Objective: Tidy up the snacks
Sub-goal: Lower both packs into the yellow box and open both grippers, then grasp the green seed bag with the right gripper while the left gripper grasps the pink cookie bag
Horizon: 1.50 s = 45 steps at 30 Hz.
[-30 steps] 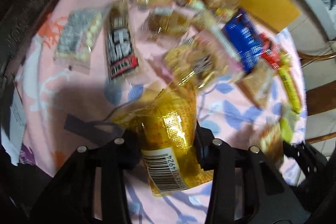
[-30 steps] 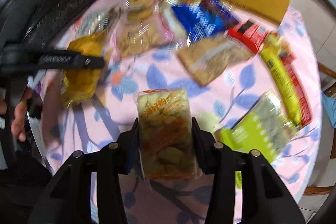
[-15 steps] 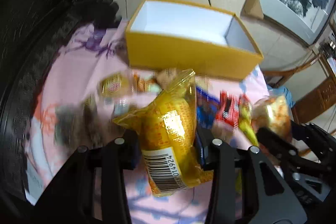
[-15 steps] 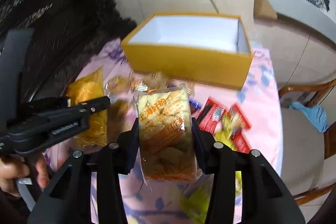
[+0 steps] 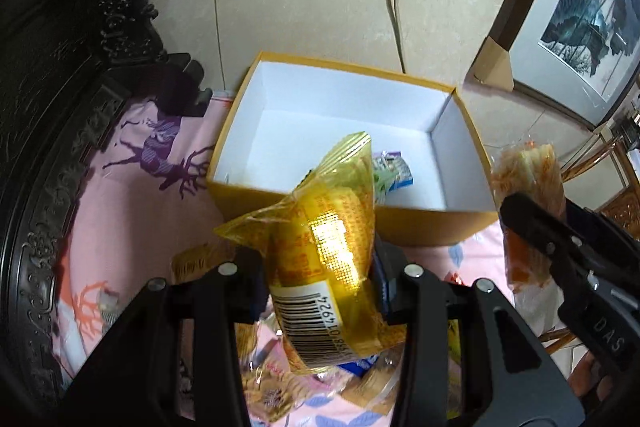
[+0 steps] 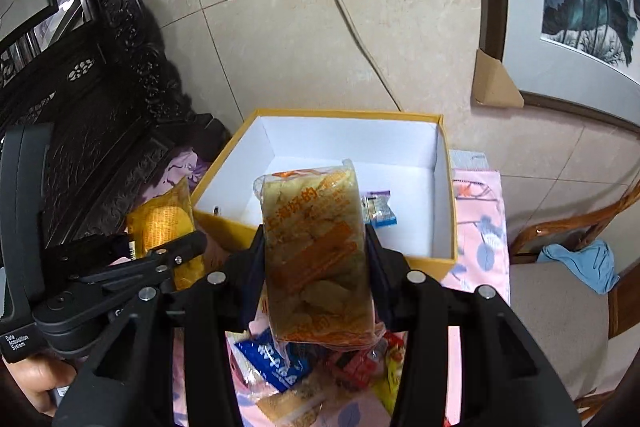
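My left gripper (image 5: 318, 267) is shut on a yellow snack packet (image 5: 320, 243) with a barcode, held just before the near wall of the yellow box (image 5: 420, 223). My right gripper (image 6: 314, 259) is shut on a clear packet of orange-printed crackers (image 6: 316, 255), held at the box's (image 6: 450, 211) near edge. The box is white inside and holds one small blue-and-purple packet (image 6: 378, 209), also seen in the left wrist view (image 5: 394, 173). In the right wrist view the left gripper (image 6: 176, 255) and its yellow packet (image 6: 160, 227) show at left.
Several loose snack packets (image 6: 276, 359) lie on the pink patterned cloth (image 5: 132, 203) below both grippers. Dark carved furniture (image 6: 80, 123) stands at left, a tiled wall with a power cord (image 6: 352, 27) behind the box, a wooden chair (image 6: 560, 275) at right.
Both grippers have risen from over the cloth and moved forward to the box with their packets. The box's inside has come into view.
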Motion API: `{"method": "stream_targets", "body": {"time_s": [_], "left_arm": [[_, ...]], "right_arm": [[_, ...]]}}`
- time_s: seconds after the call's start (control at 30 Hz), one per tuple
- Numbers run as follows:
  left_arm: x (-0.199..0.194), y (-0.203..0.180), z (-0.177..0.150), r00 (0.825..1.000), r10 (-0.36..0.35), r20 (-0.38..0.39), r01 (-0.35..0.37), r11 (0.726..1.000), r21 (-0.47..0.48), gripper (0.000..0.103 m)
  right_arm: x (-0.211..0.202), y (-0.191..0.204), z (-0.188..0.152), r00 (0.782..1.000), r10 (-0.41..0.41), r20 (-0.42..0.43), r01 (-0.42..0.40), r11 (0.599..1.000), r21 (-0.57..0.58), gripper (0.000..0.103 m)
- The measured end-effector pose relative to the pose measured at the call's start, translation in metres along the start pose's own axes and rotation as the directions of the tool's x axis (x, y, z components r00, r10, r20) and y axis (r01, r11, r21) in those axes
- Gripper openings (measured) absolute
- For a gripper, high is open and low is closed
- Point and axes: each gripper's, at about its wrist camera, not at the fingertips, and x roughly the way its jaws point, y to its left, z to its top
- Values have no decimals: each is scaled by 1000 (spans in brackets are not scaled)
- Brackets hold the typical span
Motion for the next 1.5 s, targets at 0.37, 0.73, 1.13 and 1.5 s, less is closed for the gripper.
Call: {"method": "stream_targets", "body": {"time_s": [0.37,0.73,1.13,1.5], "left_arm": [[35,-6,71,1000,15,16,-15,1000,-18,51],[27,22,96,997,76,4,-76,996,-45,101],[6,46,-119,973,-48,-225,41,999,-34,101],[-29,62,-178,966,-45,-256,35,998,-43,101]], "right_arm": [[33,-5,45,1000,-23,15,23,1000,-2,46],[38,-28,62,997,-63,-44,64,998,14,70],[-9,-55,-207,862,106,-496,-36,988,149,70],[-5,-52,-263,844,131,-520,24,960,281,70]]}}
